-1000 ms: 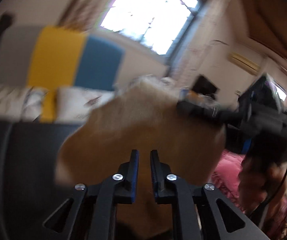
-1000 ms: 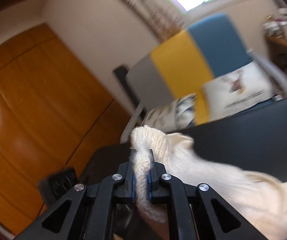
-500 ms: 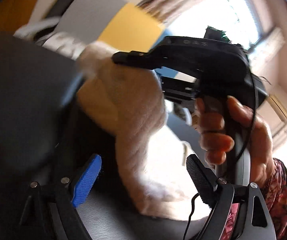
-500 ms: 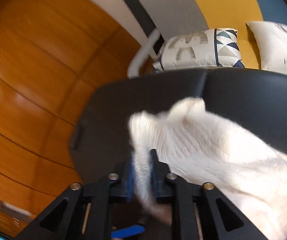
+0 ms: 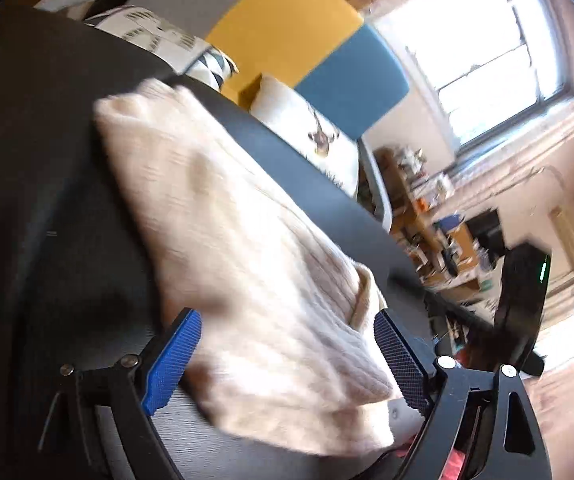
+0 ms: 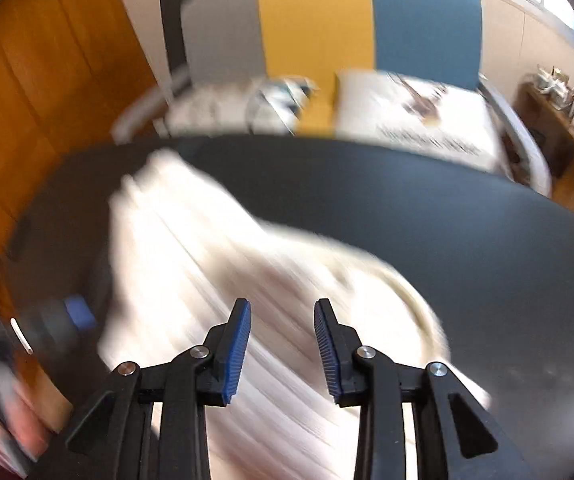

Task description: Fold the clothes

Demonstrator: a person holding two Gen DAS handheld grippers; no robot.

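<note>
- Your cream ribbed-knit sweater (image 5: 247, 248) lies folded on the dark table (image 5: 39, 200), running toward 11 o'clock.
- Your left gripper (image 5: 287, 360) and right gripper (image 6: 283, 344) are opening, pads clear of the knit, gripping nothing.

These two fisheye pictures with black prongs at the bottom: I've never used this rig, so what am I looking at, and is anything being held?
No robot here: a person holds a hand-held two-finger gripper in each hand, with a camera on each looking along its fingers. One picture is from the left gripper, the other from the right gripper; the blue strips are their grip pads. On the black table lies a cream knitted sweater, folded lengthwise. The left gripper's jaws are opening, wide apart at either side of the sweater's near end without pinching it. The right gripper's jaws are opening too, with the blurred sweater beneath them, not clamped. So nothing is held. Behind stands a grey, yellow and blue sofa with cushions.
</note>
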